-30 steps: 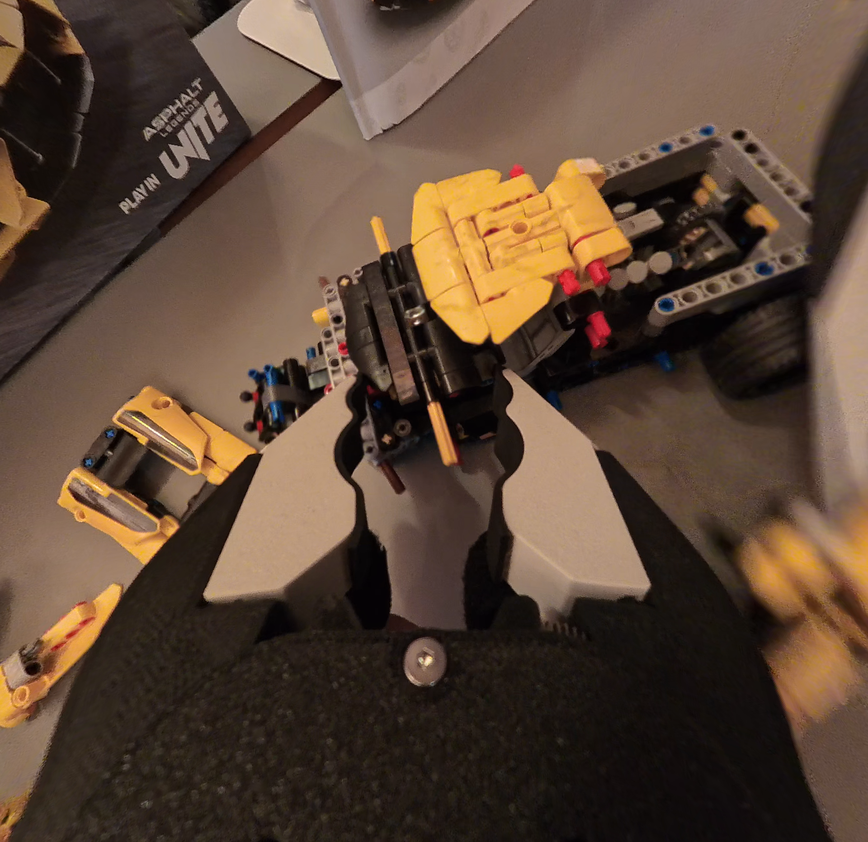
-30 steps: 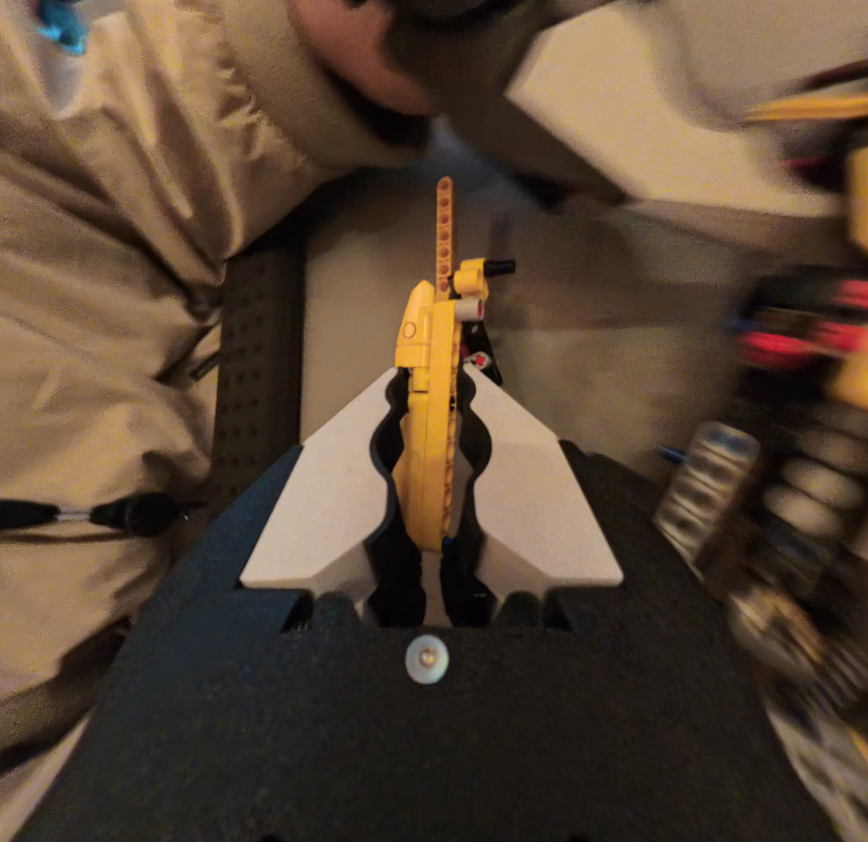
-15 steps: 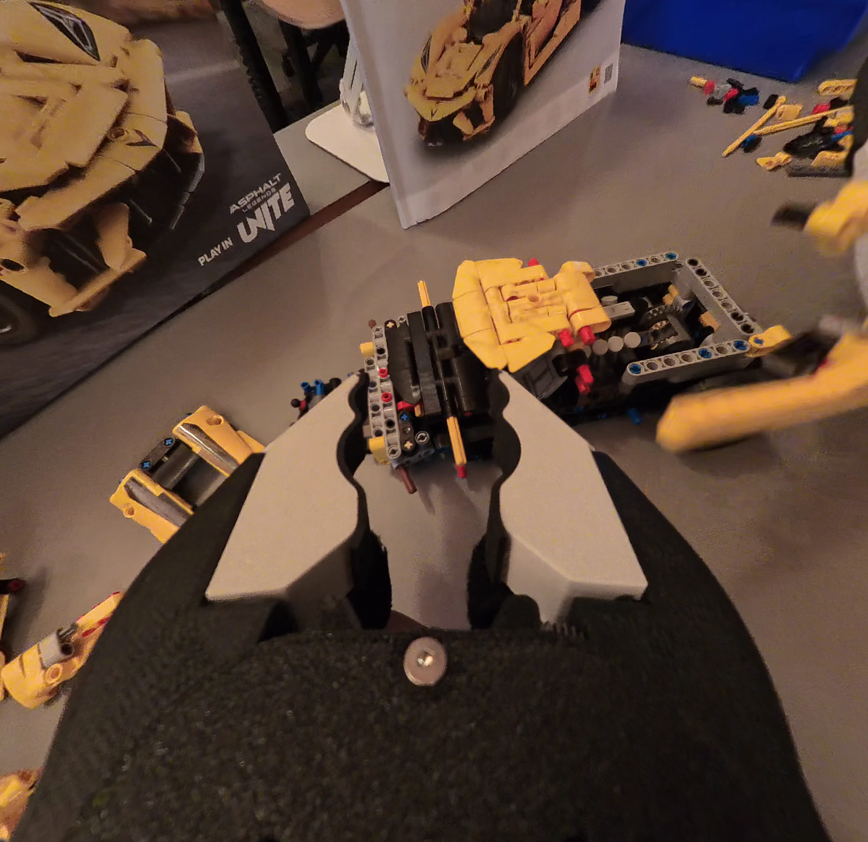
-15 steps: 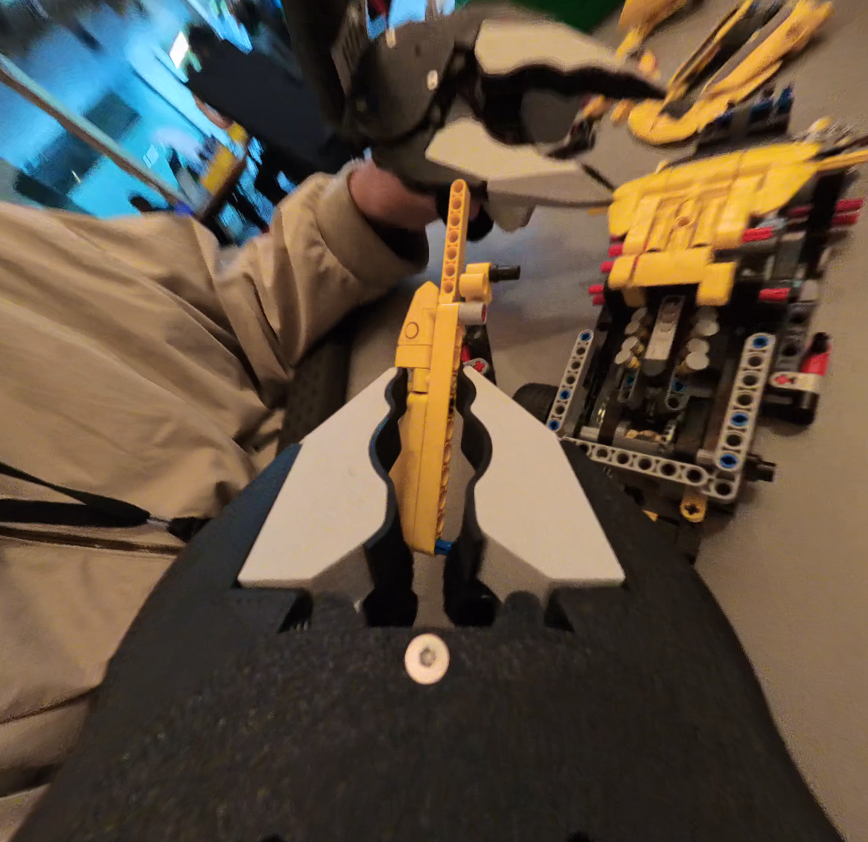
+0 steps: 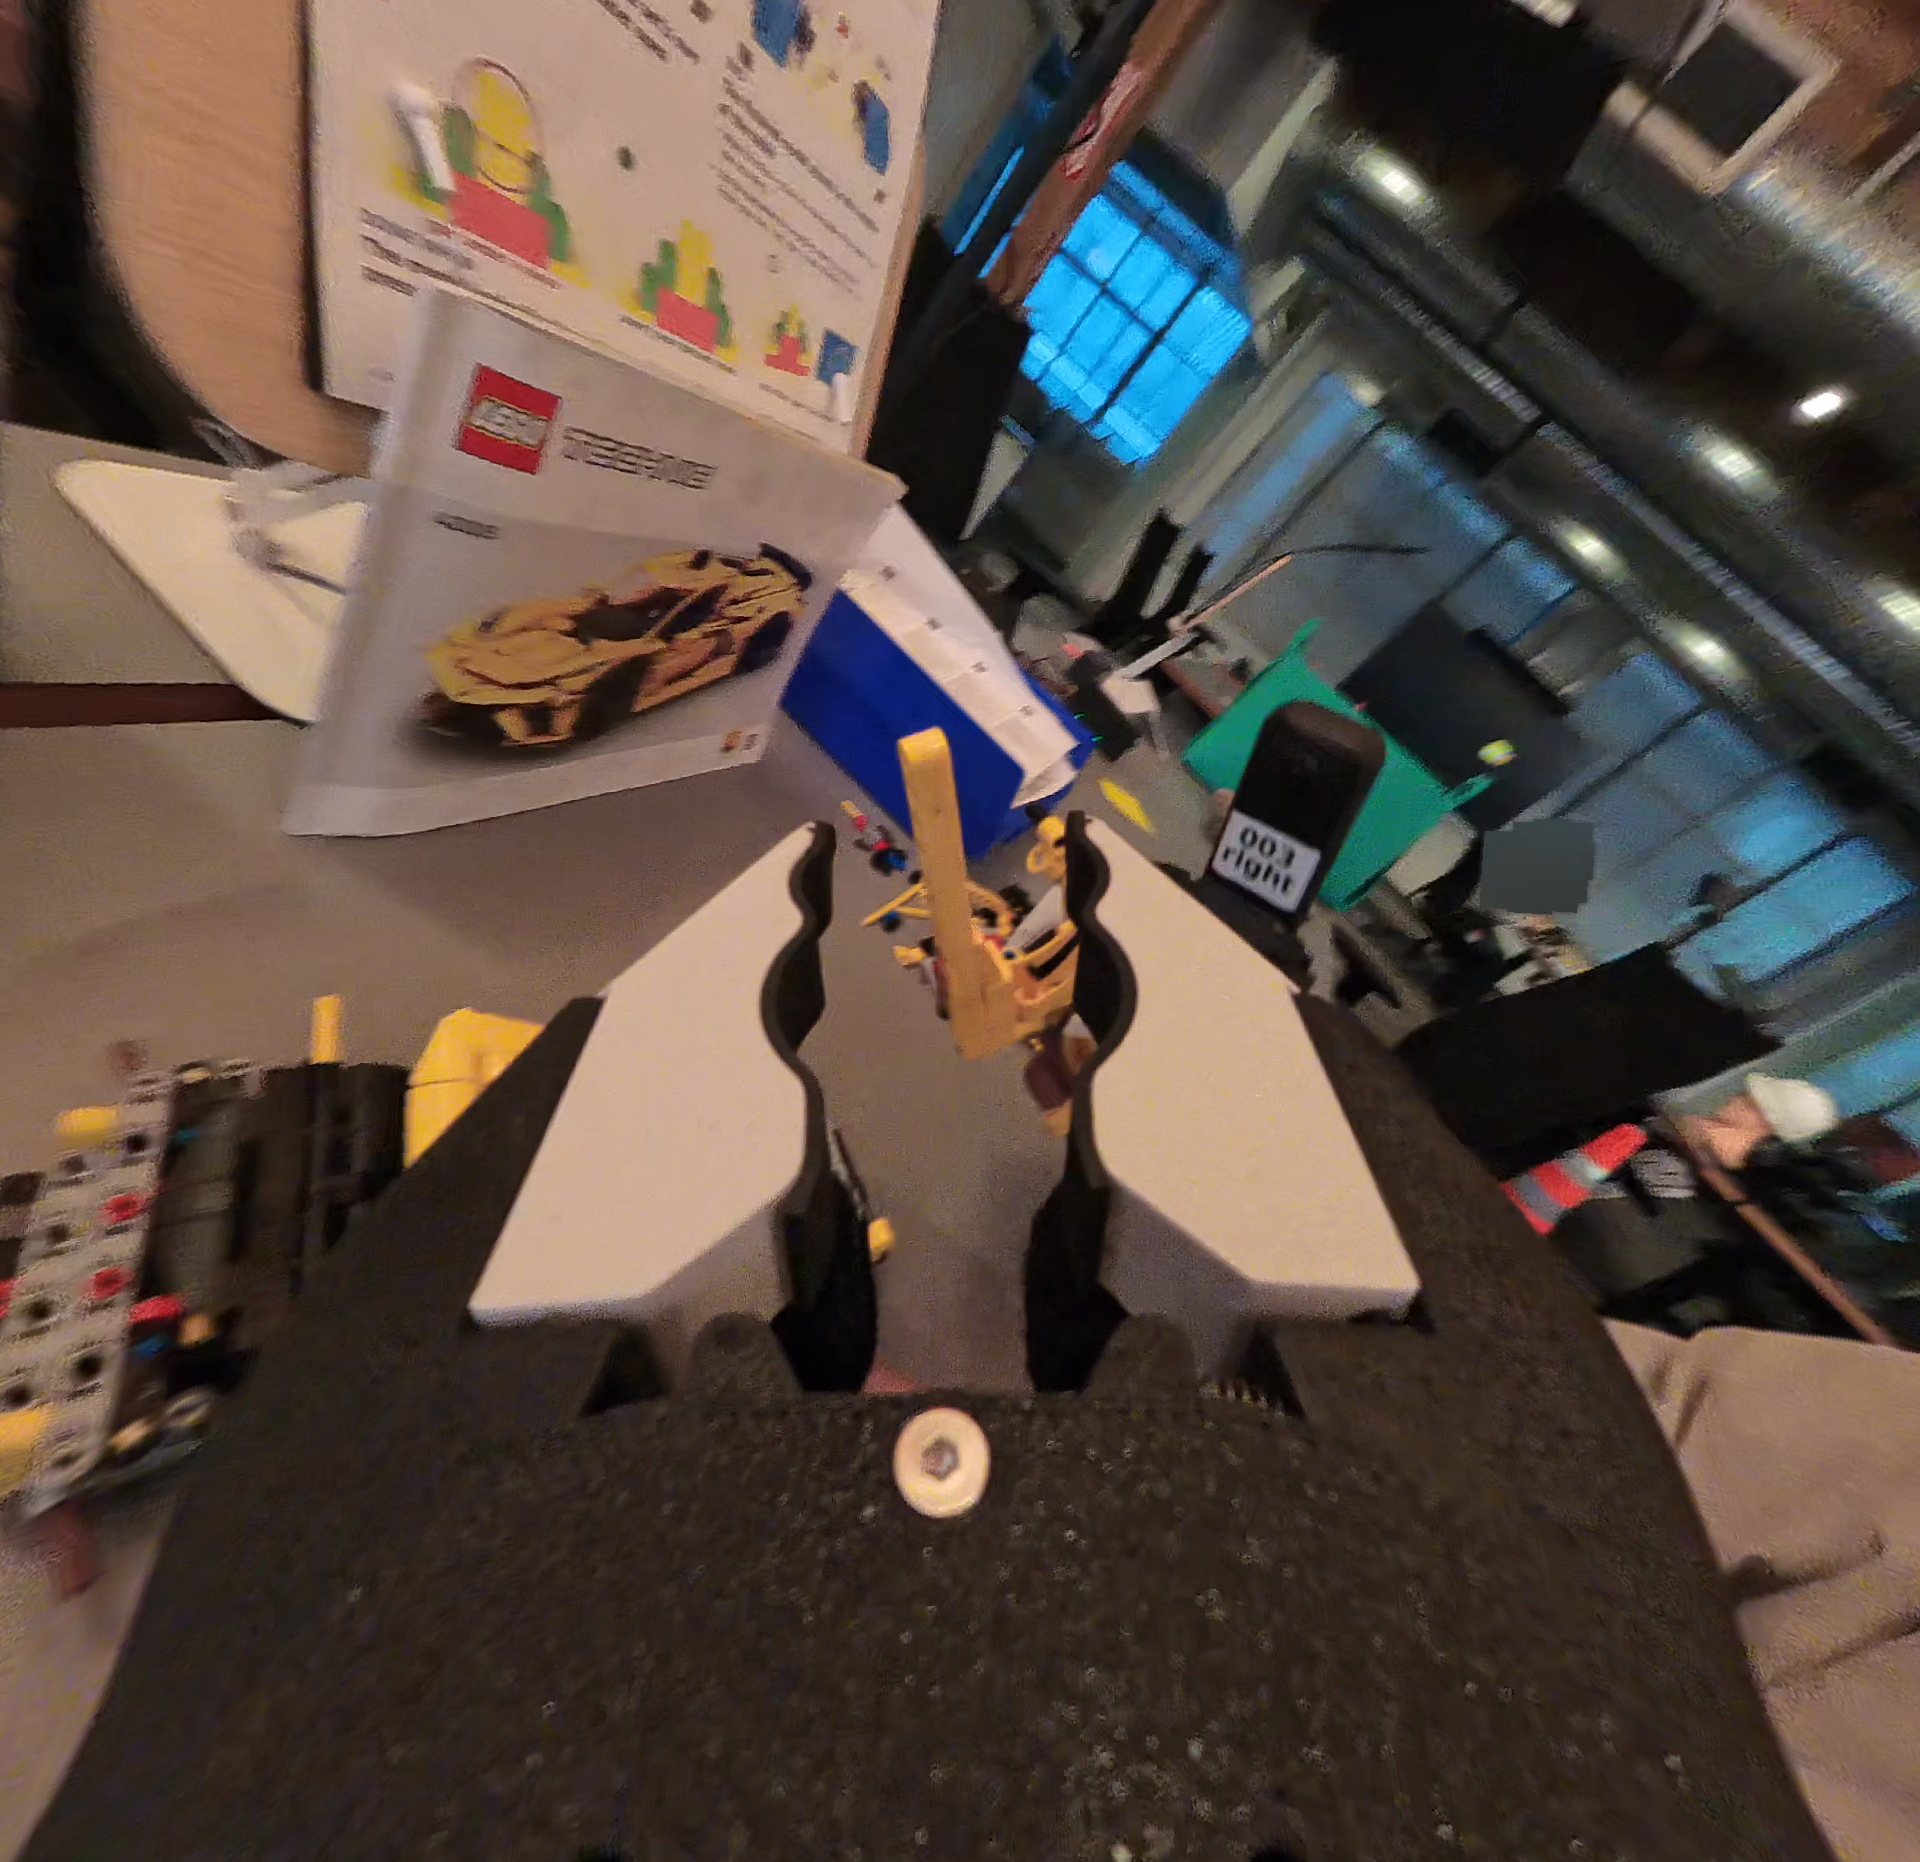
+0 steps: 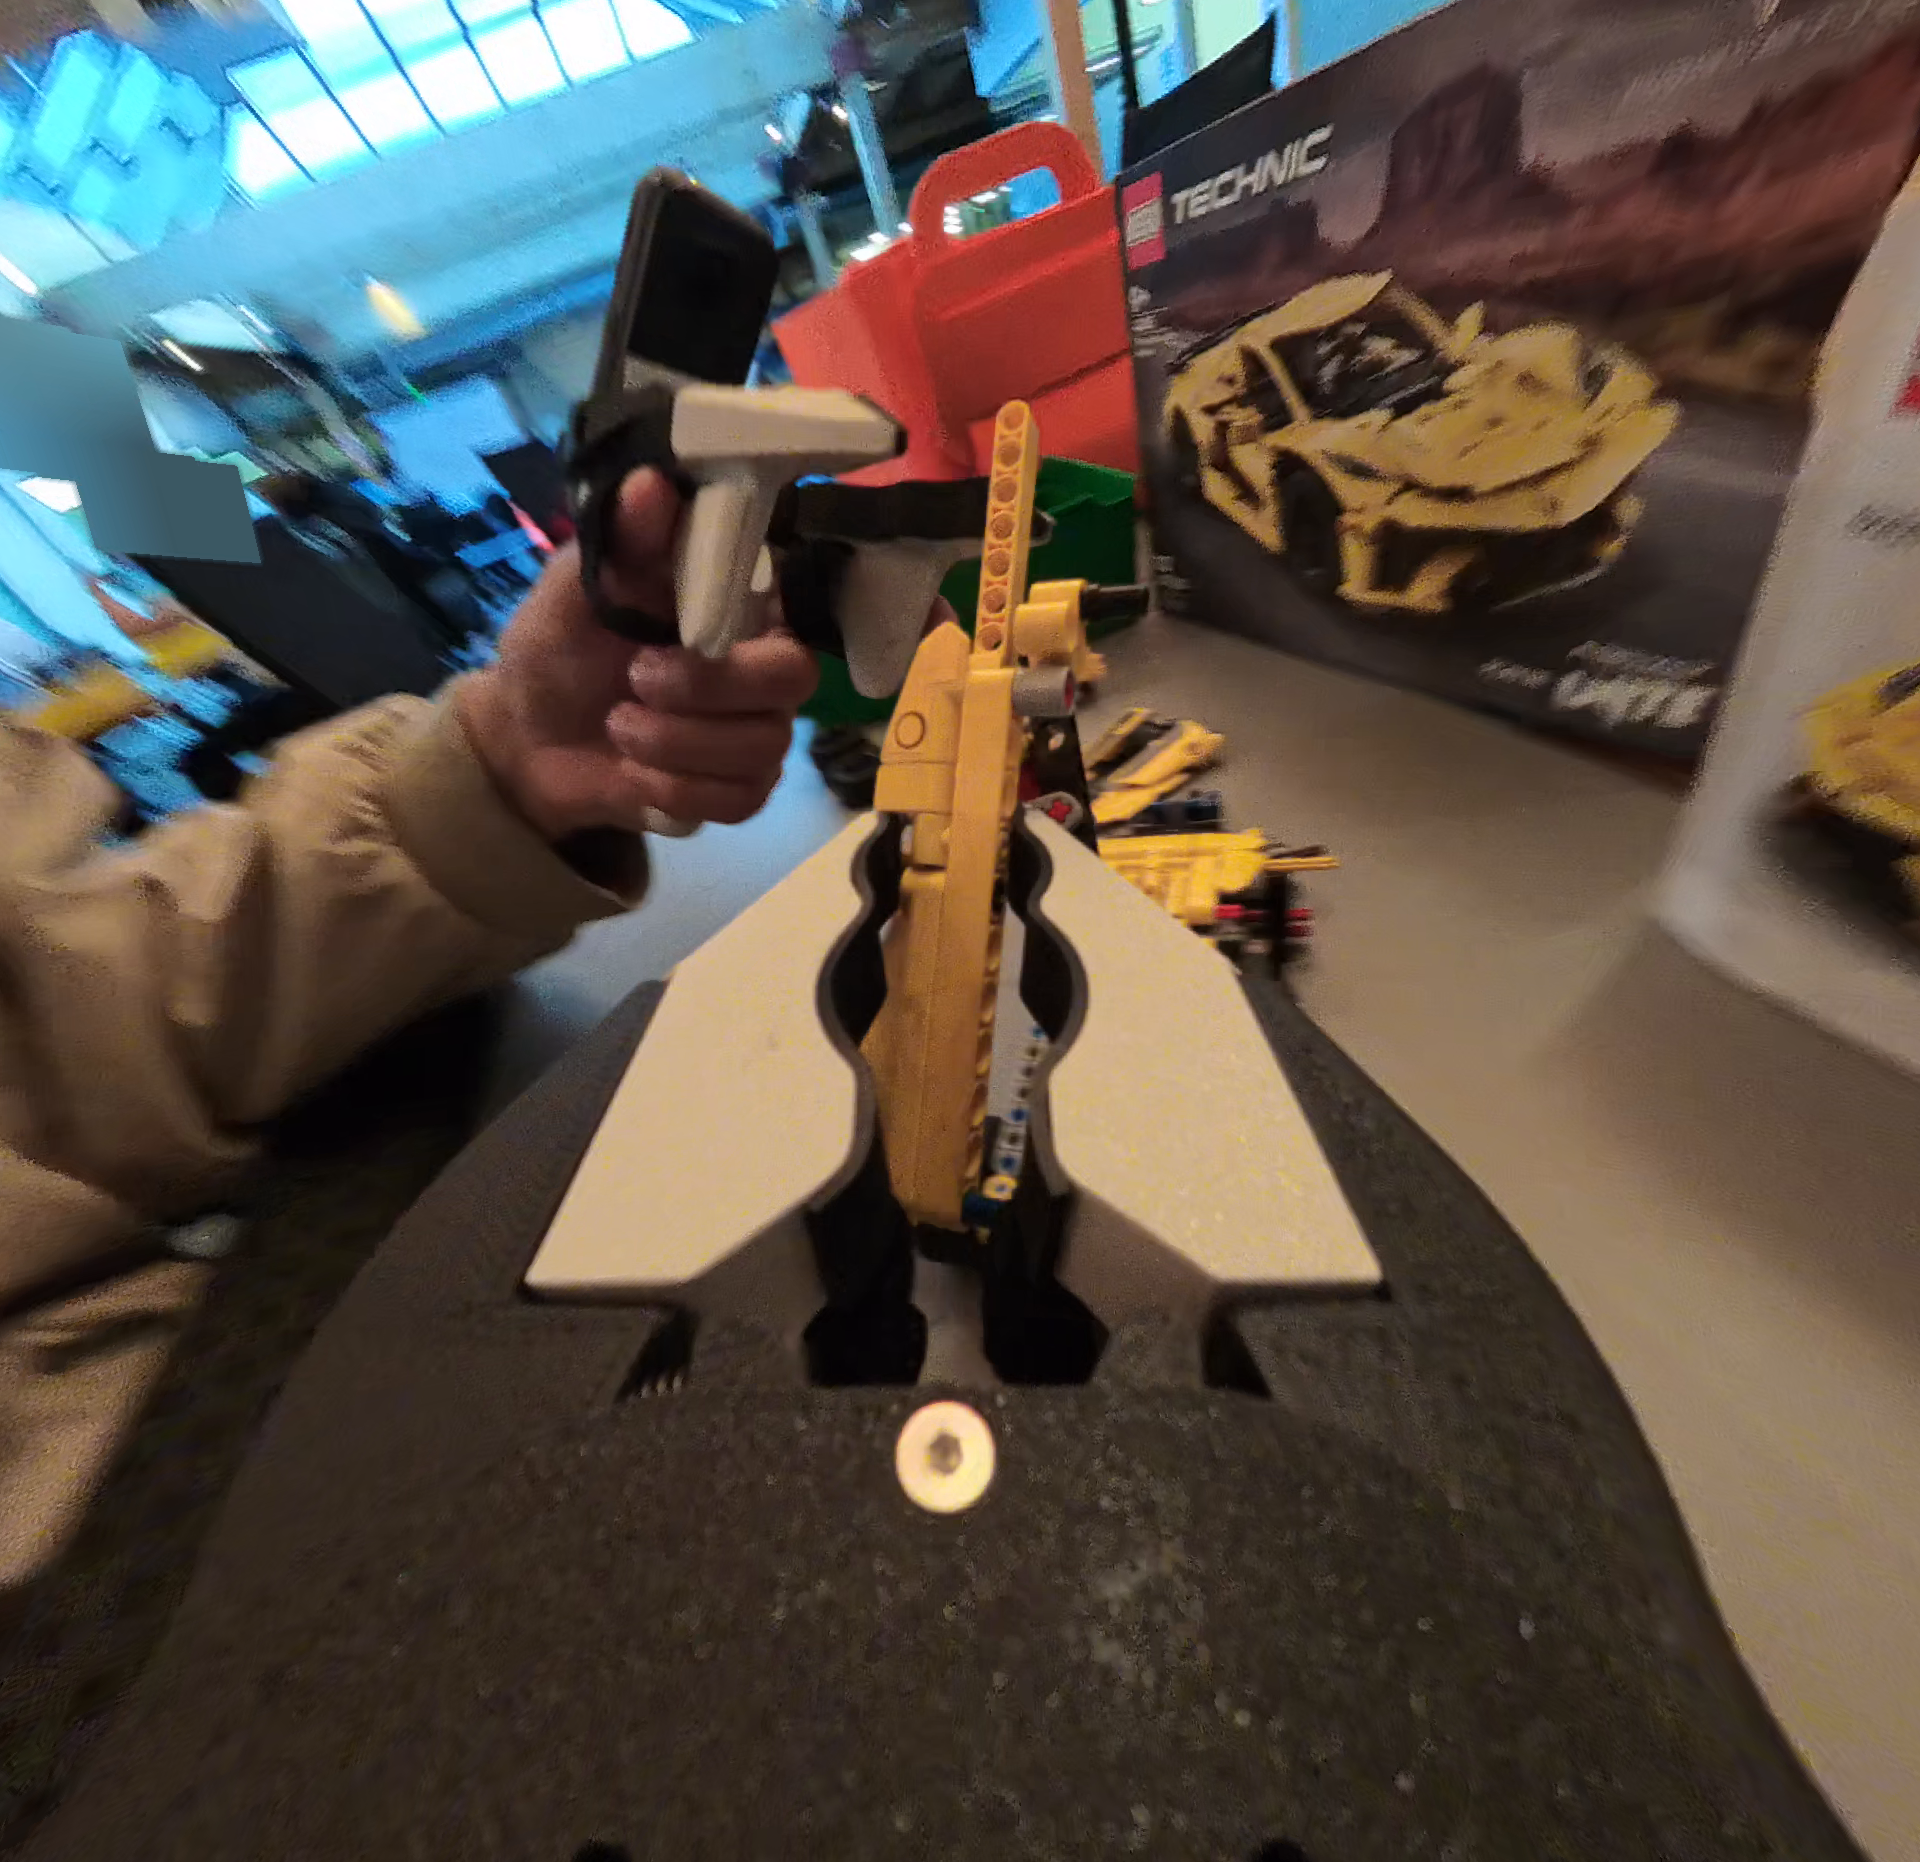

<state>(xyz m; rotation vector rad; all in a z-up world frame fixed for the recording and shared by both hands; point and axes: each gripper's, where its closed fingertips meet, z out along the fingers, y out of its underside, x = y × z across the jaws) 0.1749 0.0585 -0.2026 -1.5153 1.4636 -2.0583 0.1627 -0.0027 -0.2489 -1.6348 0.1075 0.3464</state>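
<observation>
Right gripper [image 6: 951, 846]: jaws clamped on a yellow brick-built panel assembly [image 6: 940, 981], held edge-on and upright between the scalloped pads, lifted clear of the table [image 6: 1455, 981]. A long perforated yellow beam [image 6: 1006, 524] sticks up past the fingertips, with a small yellow connector and grey pin off to its right side.

Handling, as a judgement: light, rigid plastic, smooth faces, so it could pivot in the pads if torqued. Press-fit joints can pop under side load. The broad lower panel where it's gripped looks like the sound hold; the thin beam and pins look like poor ones.

Left gripper [image 5: 940, 836]: jaws open, nothing between them. In the right wrist view it's in the person's hand [image 6: 665, 711], up in the air just behind the beam; can't tell if it touches.

On the table near its left edge in the left wrist view: the partly built chassis [image 5: 94, 1251], black and grey with a yellow section. Farther out, loose yellow parts [image 6: 1153, 752].

Farthest: instruction booklet [image 5: 582, 607] propped up, blue bin [image 5: 883, 711] beside it, printed set box [image 6: 1455, 410] standing along the table's far side, red carrier [image 6: 997, 285] and green bin [image 5: 1340, 794] beyond.
</observation>
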